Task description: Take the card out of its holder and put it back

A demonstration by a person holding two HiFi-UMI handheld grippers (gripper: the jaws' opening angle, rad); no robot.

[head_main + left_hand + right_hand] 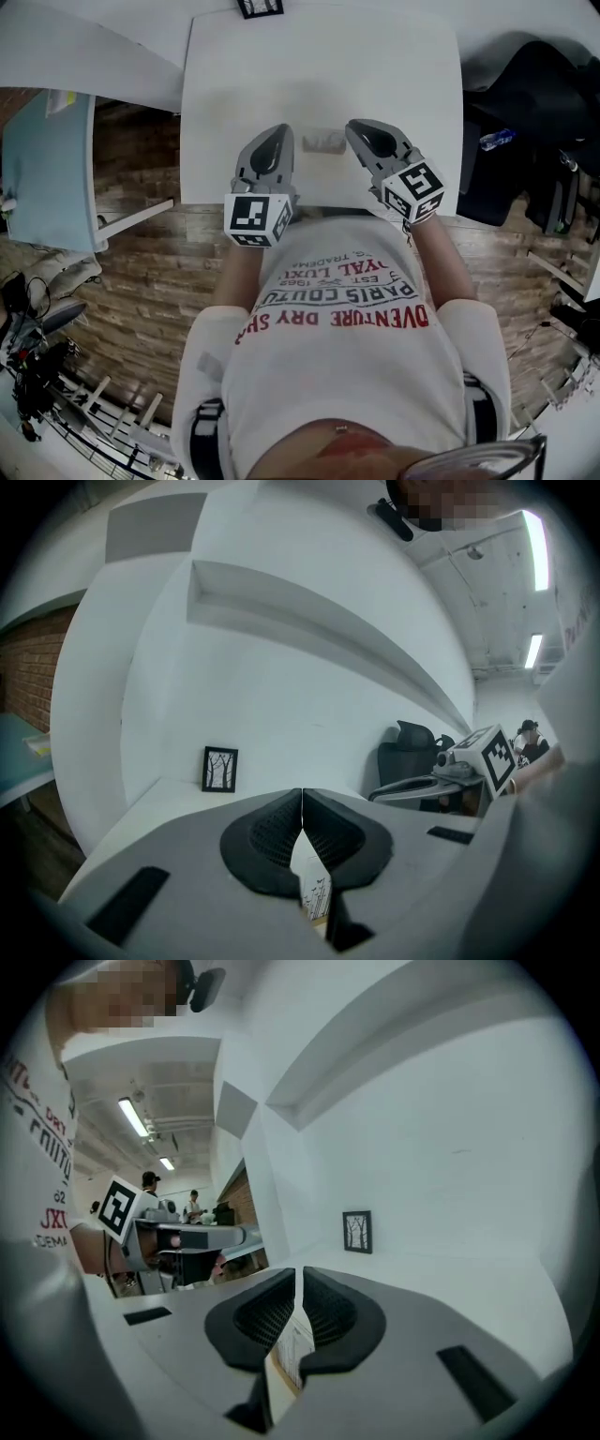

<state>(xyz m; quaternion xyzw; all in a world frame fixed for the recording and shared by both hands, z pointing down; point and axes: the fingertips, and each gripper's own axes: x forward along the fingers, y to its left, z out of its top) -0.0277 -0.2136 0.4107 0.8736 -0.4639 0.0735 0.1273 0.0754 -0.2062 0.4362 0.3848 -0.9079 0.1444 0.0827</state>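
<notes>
Card (325, 141), just one, is up over the white table (319, 66) near its front edge, between two grippers. Left gripper (284, 133) and right gripper (356, 128) each have their jaws clamped on one end, noses angled inward and dipped slightly.

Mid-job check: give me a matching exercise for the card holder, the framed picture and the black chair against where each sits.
1 card holder
2 framed picture
3 black chair

A far edge of the white table
B off the table, to one side
C clamped between left gripper and right gripper

Pairs: 1-C; 2-A; 3-B
</notes>
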